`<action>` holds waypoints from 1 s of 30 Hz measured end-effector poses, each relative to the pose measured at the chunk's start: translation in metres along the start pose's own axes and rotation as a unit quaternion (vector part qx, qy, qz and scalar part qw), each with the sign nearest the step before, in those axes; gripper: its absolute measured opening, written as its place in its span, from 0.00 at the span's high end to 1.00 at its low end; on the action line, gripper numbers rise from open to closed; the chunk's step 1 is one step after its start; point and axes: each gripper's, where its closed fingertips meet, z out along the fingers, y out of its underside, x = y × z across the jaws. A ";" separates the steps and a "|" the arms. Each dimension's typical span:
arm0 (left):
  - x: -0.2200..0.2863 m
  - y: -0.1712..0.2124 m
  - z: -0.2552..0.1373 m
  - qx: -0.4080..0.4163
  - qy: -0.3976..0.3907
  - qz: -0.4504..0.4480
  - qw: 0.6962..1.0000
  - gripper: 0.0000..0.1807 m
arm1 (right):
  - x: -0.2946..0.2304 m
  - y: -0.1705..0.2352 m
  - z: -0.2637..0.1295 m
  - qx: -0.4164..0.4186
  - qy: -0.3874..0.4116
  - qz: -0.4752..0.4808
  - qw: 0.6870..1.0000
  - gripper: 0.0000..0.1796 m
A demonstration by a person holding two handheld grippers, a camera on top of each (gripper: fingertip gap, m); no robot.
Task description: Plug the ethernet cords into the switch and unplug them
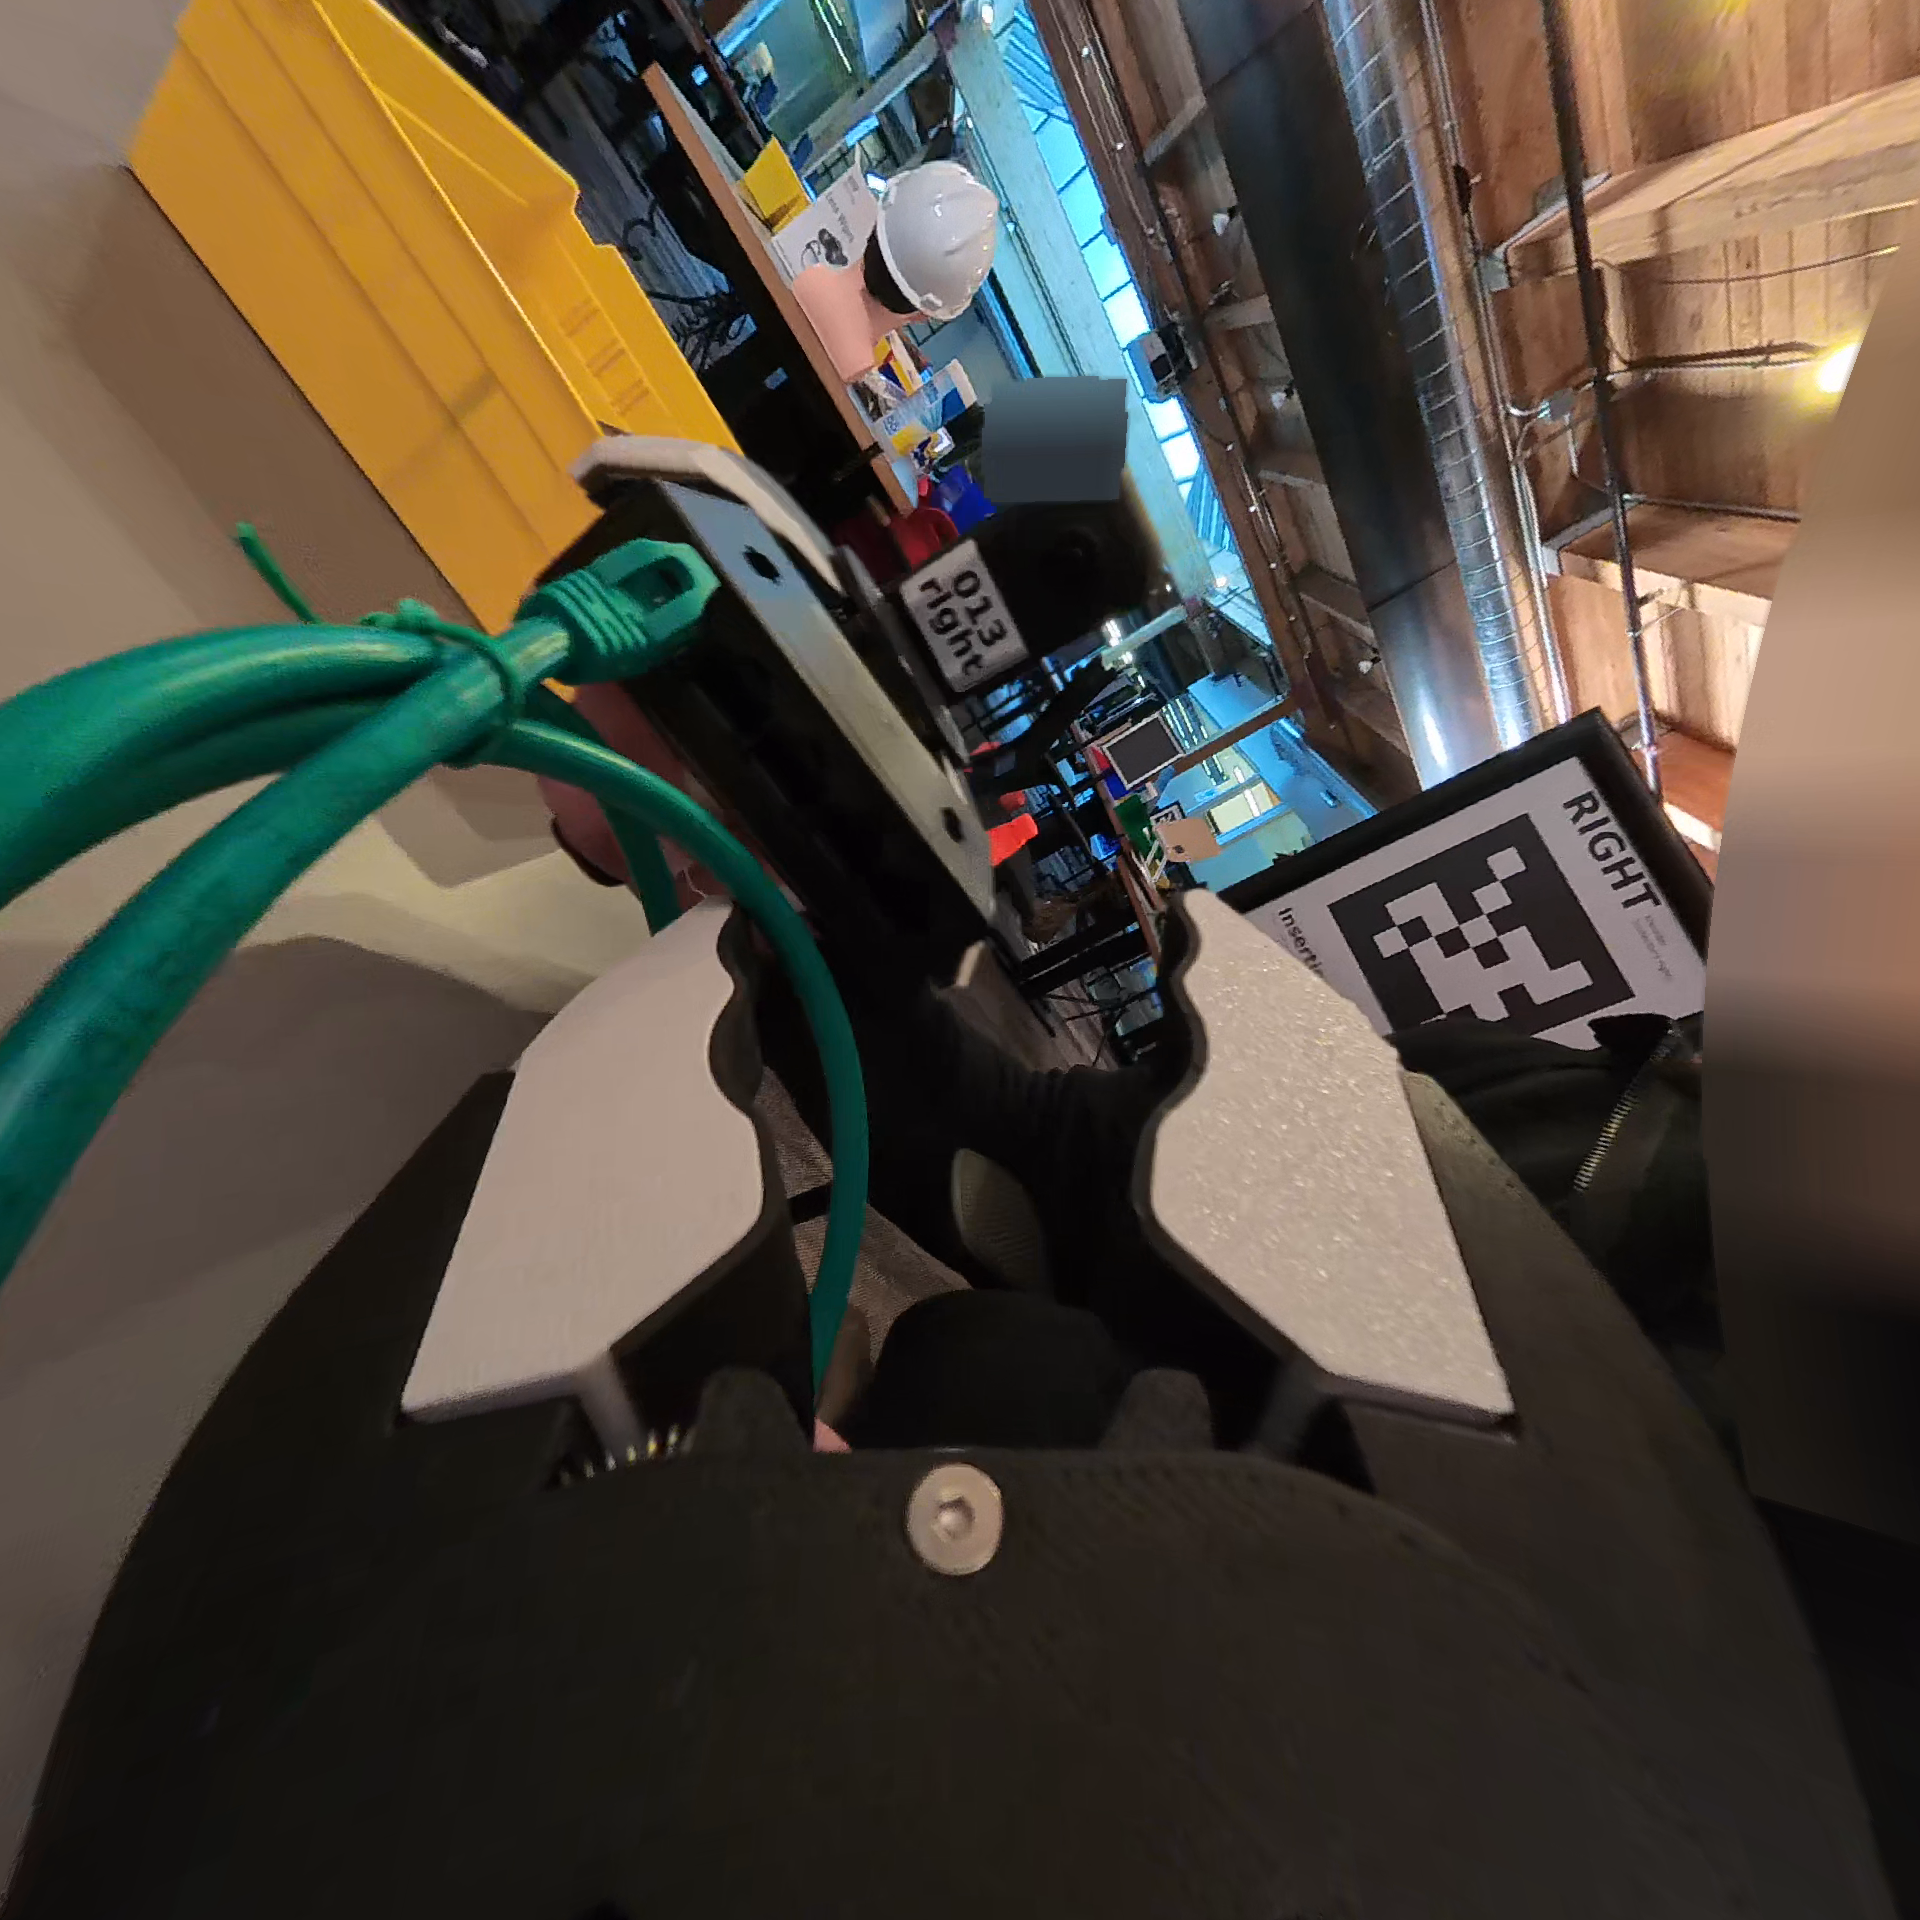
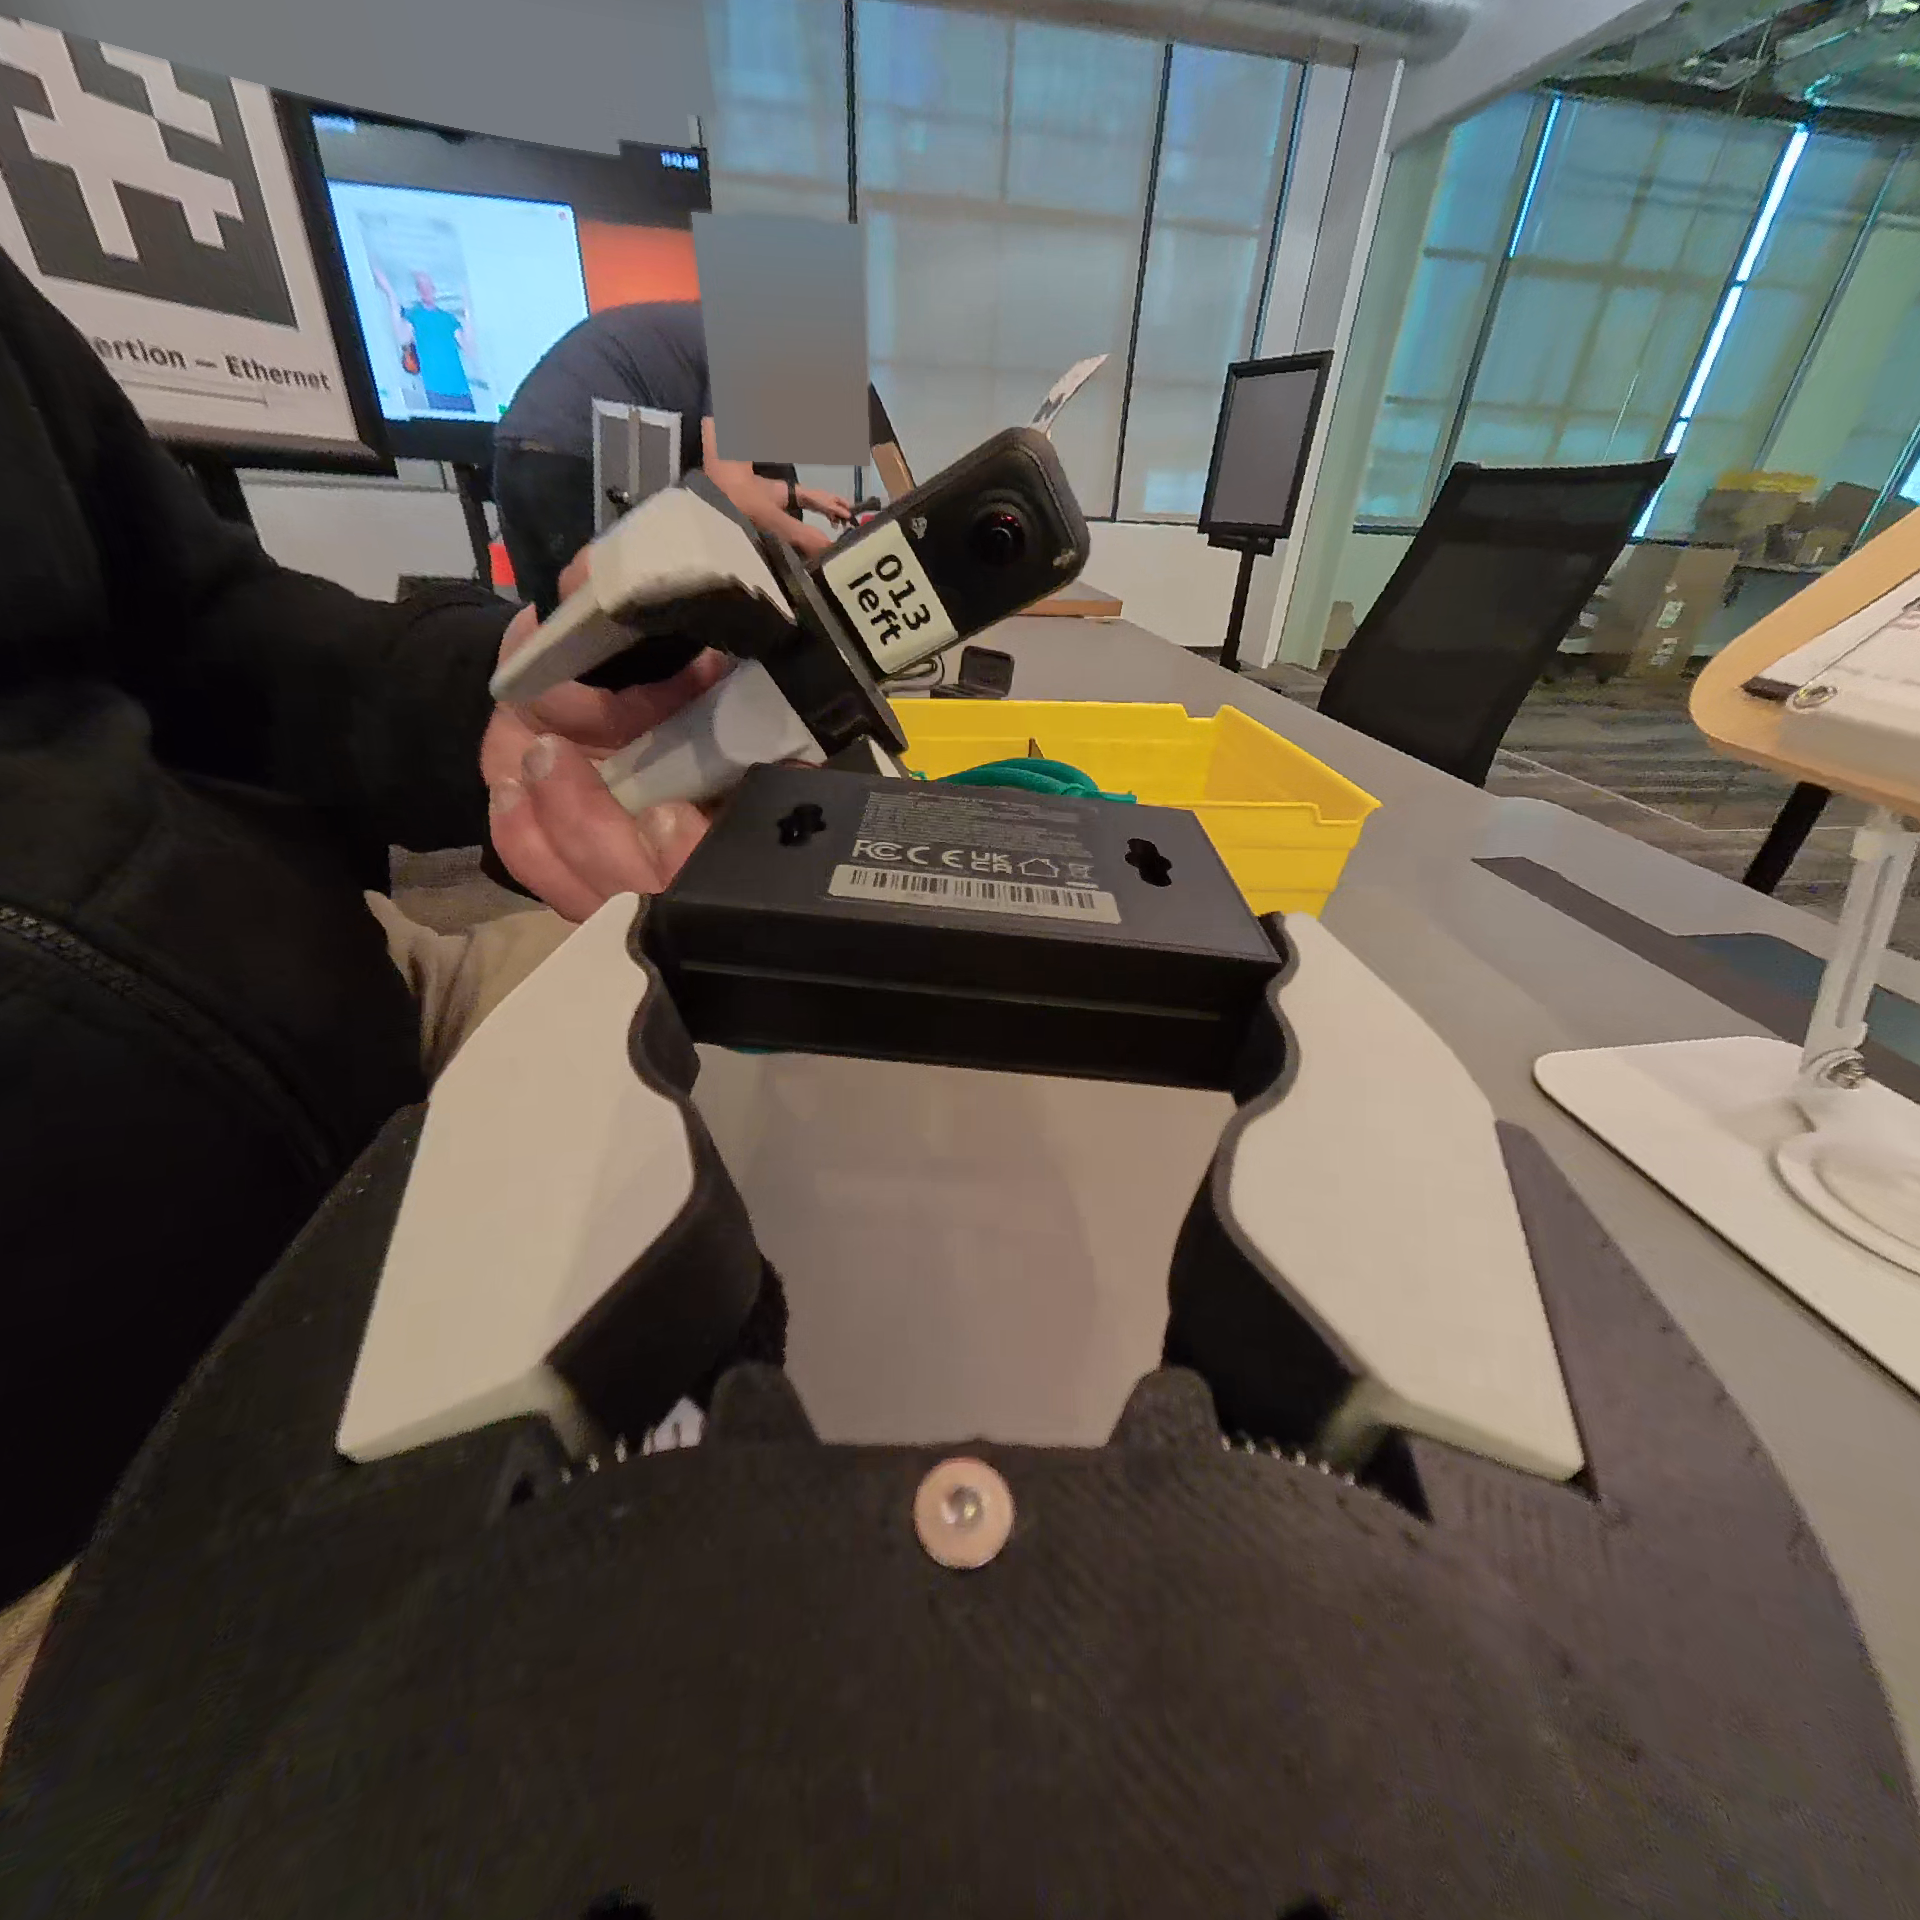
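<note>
My right gripper [image 2: 961,940] is shut on the black switch [image 2: 956,883] and holds it above the grey table with its labelled underside up. In the left wrist view the switch [image 1: 831,748] shows edge-on, with a green ethernet plug [image 1: 634,603] seated in it. Several green cords [image 1: 208,727], bound with a green tie, trail off to the left. My left gripper [image 1: 956,935] is open just in front of the switch, and one thin green cord [image 1: 847,1091] hangs loosely between its fingers. A hand holds the left gripper, whose fingers [image 2: 655,582] show behind the switch.
A yellow bin [image 2: 1278,800] stands on the grey table [image 2: 1455,935] behind the switch, with green cord [image 2: 1023,774] in it. A white stand base [image 2: 1683,1143] sits at the right. A black chair [image 2: 1475,613] and a bending person [image 2: 592,395] are farther back.
</note>
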 end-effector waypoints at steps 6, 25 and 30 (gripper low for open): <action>0.030 -0.012 -0.019 0.035 0.104 -0.024 0.994 0.53 | 0.015 0.001 -0.012 0.064 -0.009 0.065 0.996 0.43; -0.045 0.015 -0.027 -0.058 -0.192 0.253 0.947 0.61 | 0.024 0.019 -0.003 0.036 -0.012 0.127 0.991 0.44; -0.080 0.006 -0.006 -0.079 -0.368 0.475 0.795 0.50 | 0.023 0.007 0.005 0.043 -0.019 0.167 0.985 0.44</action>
